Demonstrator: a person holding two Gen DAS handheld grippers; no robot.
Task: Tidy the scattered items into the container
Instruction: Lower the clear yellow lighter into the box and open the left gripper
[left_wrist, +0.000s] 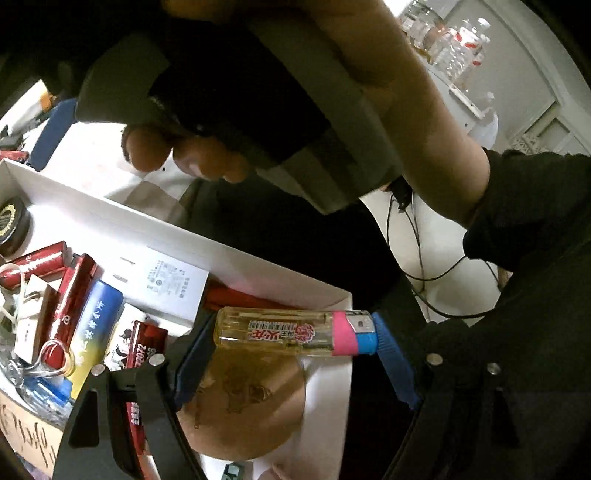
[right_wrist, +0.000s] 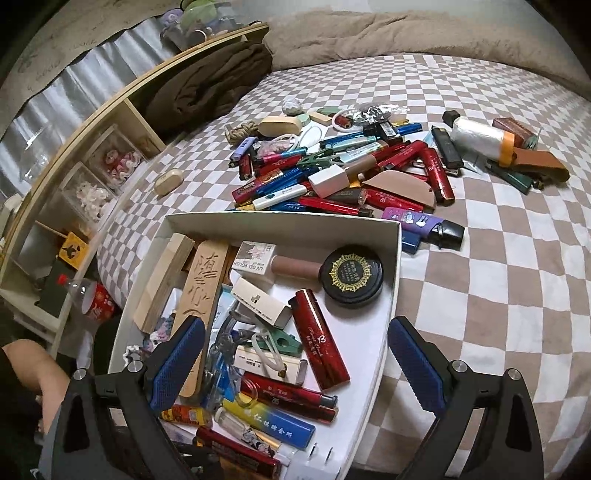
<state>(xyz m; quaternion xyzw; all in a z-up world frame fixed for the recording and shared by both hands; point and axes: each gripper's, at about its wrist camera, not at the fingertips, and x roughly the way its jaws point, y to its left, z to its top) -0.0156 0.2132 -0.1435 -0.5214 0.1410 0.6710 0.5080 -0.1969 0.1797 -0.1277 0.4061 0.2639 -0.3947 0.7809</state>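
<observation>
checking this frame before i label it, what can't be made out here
- Left wrist view: the yellow lighter hides the box corner below it; the right hand and its black device block the top.
- Left wrist view: the white box is cut off at the left edge.
- Right wrist view: the pile on the bed overlaps too much to count items.
- Right wrist view: the left gripper is not in view.
</observation>
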